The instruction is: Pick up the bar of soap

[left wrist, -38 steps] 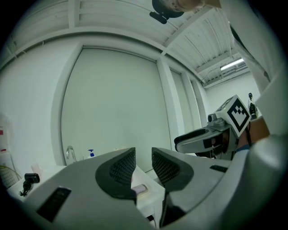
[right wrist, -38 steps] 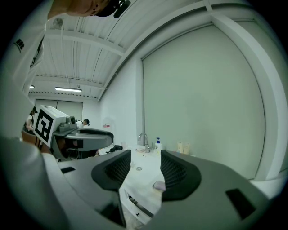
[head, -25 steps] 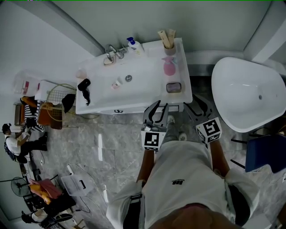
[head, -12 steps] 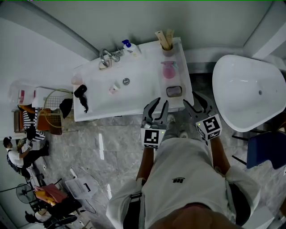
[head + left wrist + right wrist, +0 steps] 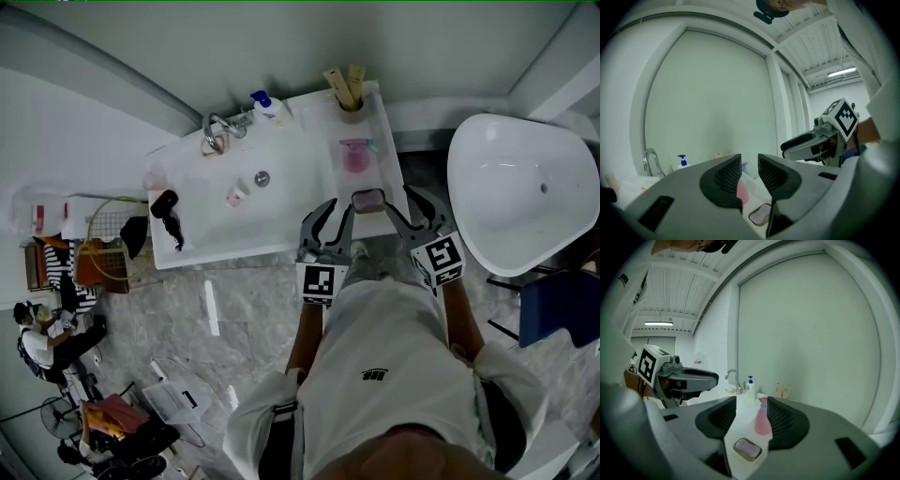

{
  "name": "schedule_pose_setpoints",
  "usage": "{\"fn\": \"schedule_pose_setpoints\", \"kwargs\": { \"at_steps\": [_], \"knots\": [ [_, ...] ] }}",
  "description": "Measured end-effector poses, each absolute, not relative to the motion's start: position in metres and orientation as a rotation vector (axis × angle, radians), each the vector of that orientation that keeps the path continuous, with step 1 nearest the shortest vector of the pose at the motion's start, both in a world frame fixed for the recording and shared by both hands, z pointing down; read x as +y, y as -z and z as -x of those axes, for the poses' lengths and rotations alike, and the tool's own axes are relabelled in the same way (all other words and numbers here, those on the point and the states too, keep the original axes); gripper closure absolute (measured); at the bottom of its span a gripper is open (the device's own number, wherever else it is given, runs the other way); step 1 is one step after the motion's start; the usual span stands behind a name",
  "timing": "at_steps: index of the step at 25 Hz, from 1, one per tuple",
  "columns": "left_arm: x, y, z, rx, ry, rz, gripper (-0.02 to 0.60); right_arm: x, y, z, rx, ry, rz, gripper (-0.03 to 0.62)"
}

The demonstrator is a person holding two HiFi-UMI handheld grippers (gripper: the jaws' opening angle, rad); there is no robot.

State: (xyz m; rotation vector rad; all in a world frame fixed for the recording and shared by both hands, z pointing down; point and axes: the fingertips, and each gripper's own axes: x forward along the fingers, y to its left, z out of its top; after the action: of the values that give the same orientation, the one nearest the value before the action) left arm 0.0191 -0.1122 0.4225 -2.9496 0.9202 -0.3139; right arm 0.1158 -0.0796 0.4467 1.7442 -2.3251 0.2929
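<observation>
Right gripper view puts the task at the approach: the bar of soap (image 5: 747,448) sits in its dish (image 5: 737,453) at the counter's (image 5: 291,202) front right edge, just ahead of the right gripper (image 5: 749,416), whose wide, empty jaws must next lower around it, while the left gripper (image 5: 749,174) waits narrowly parted, empty.

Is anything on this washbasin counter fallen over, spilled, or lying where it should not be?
A small pale bottle lies on its side in the basin, beside the drain. A black hair dryer lies near the counter's left edge. The bar of soap sits in its dish; no spill shows.
</observation>
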Motion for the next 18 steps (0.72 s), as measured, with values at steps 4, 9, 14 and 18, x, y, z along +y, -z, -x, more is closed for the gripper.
{"fn": "schedule_pose_setpoints", "kwargs": {
  "at_steps": [4,9,14,18],
  "knots": [
    [-0.130,-0.426,-0.021,0.879,0.312,2.965,0.459,-0.094,-0.451,-0.114,-2.301,-0.298,-1.745,0.375],
    [-0.158,-0.433,-0.023,0.821,0.299,2.993,0.459,-0.118,-0.455,-0.112,-2.259,-0.310,-1.773,0.375],
    [-0.177,-0.438,-0.028,0.745,0.284,3.024,0.459,-0.133,-0.456,-0.113,-2.208,-0.313,-1.819,0.375],
    [-0.188,-0.446,-0.033,0.683,0.285,3.043,0.459,-0.140,-0.457,-0.115,-2.177,-0.312,-1.859,0.375]
  ]
}}
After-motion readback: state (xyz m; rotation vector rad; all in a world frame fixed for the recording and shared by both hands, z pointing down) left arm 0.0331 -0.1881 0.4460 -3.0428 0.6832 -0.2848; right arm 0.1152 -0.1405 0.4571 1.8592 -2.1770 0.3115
